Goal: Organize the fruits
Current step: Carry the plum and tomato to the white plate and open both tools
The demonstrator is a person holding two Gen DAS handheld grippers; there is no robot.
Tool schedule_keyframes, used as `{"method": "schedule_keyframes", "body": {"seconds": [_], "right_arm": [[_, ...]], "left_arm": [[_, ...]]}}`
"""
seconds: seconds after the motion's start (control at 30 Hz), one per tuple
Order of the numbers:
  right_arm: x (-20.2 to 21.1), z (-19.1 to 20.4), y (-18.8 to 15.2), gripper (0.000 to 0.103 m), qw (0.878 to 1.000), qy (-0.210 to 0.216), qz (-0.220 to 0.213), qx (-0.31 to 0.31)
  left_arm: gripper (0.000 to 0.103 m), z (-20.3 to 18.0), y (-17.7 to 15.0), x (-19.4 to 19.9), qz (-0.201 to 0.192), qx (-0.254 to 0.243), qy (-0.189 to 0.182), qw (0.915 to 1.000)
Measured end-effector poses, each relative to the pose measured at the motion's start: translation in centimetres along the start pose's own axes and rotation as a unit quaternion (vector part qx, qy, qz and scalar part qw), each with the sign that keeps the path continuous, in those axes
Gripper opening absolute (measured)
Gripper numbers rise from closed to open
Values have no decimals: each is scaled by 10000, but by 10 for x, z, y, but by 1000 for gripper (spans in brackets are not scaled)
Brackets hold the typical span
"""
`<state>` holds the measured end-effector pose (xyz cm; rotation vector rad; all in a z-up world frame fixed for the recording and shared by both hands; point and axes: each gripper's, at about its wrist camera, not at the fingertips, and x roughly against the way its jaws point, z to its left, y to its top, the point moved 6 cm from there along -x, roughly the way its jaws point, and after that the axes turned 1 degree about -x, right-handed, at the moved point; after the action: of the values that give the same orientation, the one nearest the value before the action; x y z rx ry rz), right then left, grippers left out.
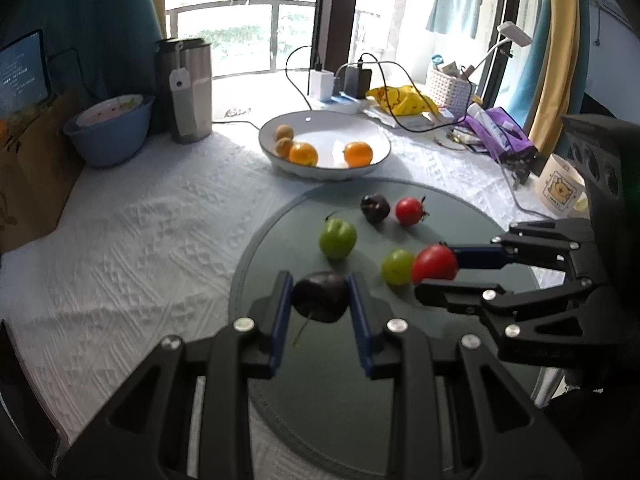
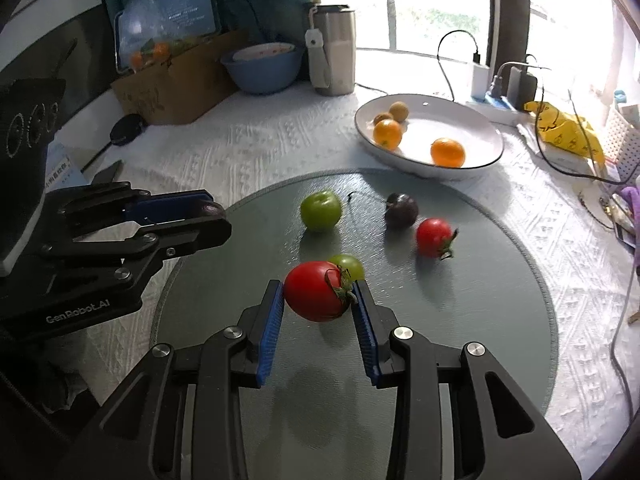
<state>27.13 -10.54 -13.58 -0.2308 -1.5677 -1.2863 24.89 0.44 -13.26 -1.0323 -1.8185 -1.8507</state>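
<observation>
Fruits split between claws, mat and bowl. Left gripper (image 1: 320, 300) pinching a dark plum (image 1: 321, 297) between its blue pads, stem trailing down, over the near part of the round grey-green mat (image 1: 460, 380). Right gripper (image 2: 319, 298) pinching a red tomato (image 2: 314, 291) by its sides, green calyx turned against the right pad, over the same mat. Just behind that tomato, touching or nearly so, a small green fruit (image 2: 349, 265). Farther out on the mat, loose and apart from one another: a larger green fruit (image 2: 321, 211), a second dark plum (image 2: 401, 210) and a second red tomato (image 2: 434, 237) with its calyx to the right. Past the mat's far edge, on the white embossed tablecloth (image 1: 152, 220), a white bowl with a dark rim (image 1: 372, 136), holding two oranges (image 1: 303, 153) (image 1: 358, 153) and two small brownish fruits (image 1: 284, 133) (image 1: 284, 146) at its left side. Beyond the bowl to the left, a steel tumbler (image 1: 192, 92) with a hanging tag and a blue bowl (image 1: 108, 132); to the right, chargers with black cables (image 1: 344, 80), a yellow bag (image 1: 400, 100), a white basket (image 1: 448, 86) and a mug with a bear print (image 1: 560, 184).
</observation>
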Motion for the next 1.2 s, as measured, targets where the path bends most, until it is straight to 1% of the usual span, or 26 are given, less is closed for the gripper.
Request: {"method": "schedule_keyframes", "body": {"seconds": [0.3,0.67,0.9,1.03,1.2], "right_arm": [[21,-25,13,37,9995,-86,-271,-107],[34,-72,39,37,9974,-246,-618,-283],[29,-97,58,37,9961,-296,-752,-348],[24,-106,70,37,9959,-324,-792,-306],[20,-116,83,37,9956,-342,-834,-261]], "left_arm": [[30,-11,28,1,-135,-43,71,9999],[30,-23,75,-10,-315,-202,107,9992],[30,-23,103,-26,-411,-84,51,9991],[30,-20,118,-37,-416,121,-92,9990],[30,-26,135,-42,-548,47,-157,9984]]}}
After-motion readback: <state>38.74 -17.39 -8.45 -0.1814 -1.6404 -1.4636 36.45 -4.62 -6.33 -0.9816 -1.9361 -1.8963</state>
